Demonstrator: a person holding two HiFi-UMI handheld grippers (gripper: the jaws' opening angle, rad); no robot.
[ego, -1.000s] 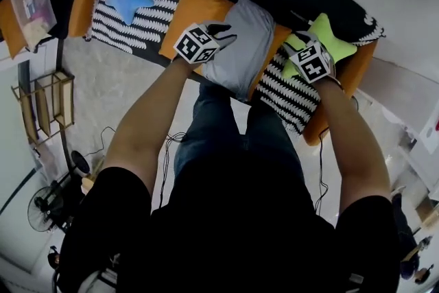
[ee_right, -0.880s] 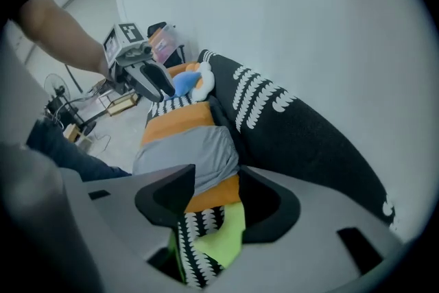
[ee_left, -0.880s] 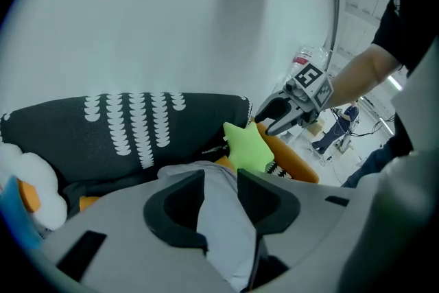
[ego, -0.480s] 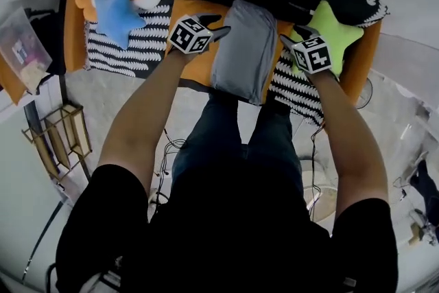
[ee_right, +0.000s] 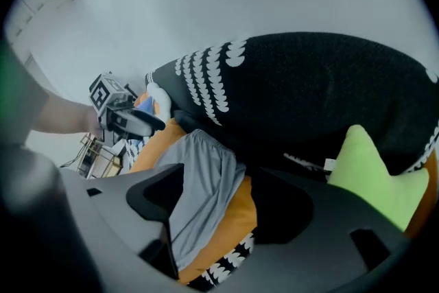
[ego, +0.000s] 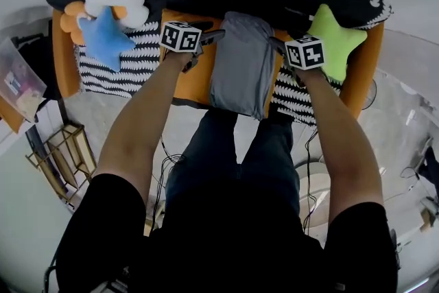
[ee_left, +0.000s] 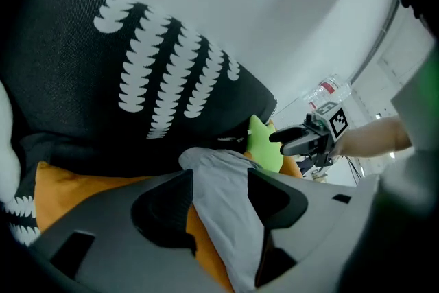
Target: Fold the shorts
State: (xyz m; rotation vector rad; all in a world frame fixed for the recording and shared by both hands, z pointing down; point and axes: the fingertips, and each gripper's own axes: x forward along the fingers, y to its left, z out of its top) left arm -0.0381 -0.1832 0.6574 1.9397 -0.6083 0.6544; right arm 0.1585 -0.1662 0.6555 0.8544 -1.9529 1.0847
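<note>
Release step, seemingly: left hand-held gripper (ego: 211, 35) and right hand-held gripper (ego: 277, 44), jaws just opening wide, straddle the shorts (ego: 241, 65) unpinched; next probably calls for a crosswise fold.

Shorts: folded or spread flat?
Folded. The grey shorts lie as one narrow strip on the orange seat cushion, one leg's width, no separate legs showing. How many layers: cannot tell.
</note>
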